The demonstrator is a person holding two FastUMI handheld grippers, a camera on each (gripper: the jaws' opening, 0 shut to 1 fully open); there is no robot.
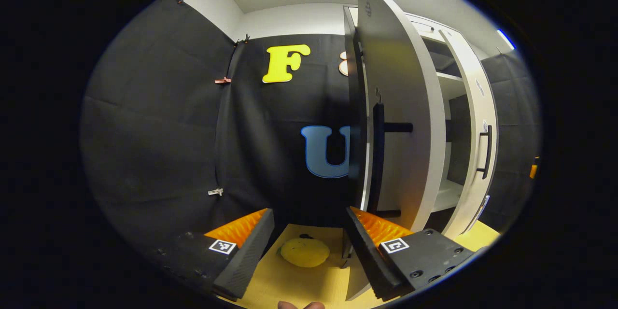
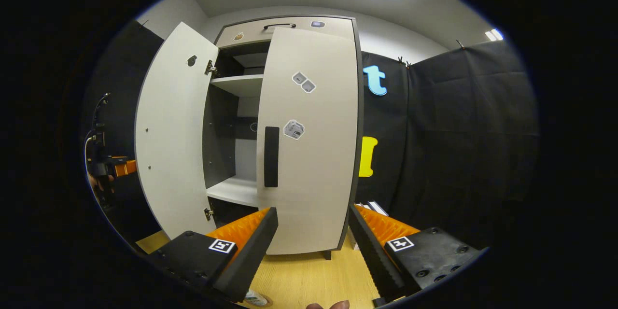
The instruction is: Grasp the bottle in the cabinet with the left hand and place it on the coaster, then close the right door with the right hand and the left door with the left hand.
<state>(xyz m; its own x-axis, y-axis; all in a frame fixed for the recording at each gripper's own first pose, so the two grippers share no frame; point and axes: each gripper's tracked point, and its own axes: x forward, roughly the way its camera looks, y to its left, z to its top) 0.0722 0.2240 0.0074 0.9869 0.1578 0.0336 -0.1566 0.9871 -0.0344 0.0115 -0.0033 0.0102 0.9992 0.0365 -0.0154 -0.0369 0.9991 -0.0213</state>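
In the left gripper view the left door [image 1: 400,106] stands edge-on at centre right and hides most of the cabinet [image 1: 446,82] interior; past it, on the right of the frame, a narrow strip of shelves shows, and beyond that the right door [image 1: 478,140] with its dark handle [image 1: 485,152]. The left door's own handle [image 1: 377,154] runs down its near edge. No bottle can be made out in the visible strip of shelves. A yellow round pad, apparently the coaster [image 1: 305,252], lies on the wooden table [image 1: 299,285] at bottom centre, between the fingers; nothing stands on it. A fingertip [image 1: 301,305] is cut off at the bottom edge.

The left gripper [image 1: 309,251] is spread wide and holds nothing. Its right finger [image 1: 372,246] sits just beside the foot of the left door; whether they touch is unclear.

In the right gripper view the cabinet [image 2: 289,21] fills the centre. The right door [image 2: 314,140] is almost closed, covering the right half of the interior, while the left door [image 2: 169,130] swings wide open at left. Through the gap, bare shelves [image 2: 239,84] show and the back is dim. At the far left edge, the other gripper and a hand [image 2: 99,181] are partly cut off and hard to read. A small round object [image 2: 256,298] at the bottom edge is mostly hidden by a finger.

The right gripper [image 2: 309,246] is also spread wide, empty, low in the frame before the right door's lower edge, apart from it.
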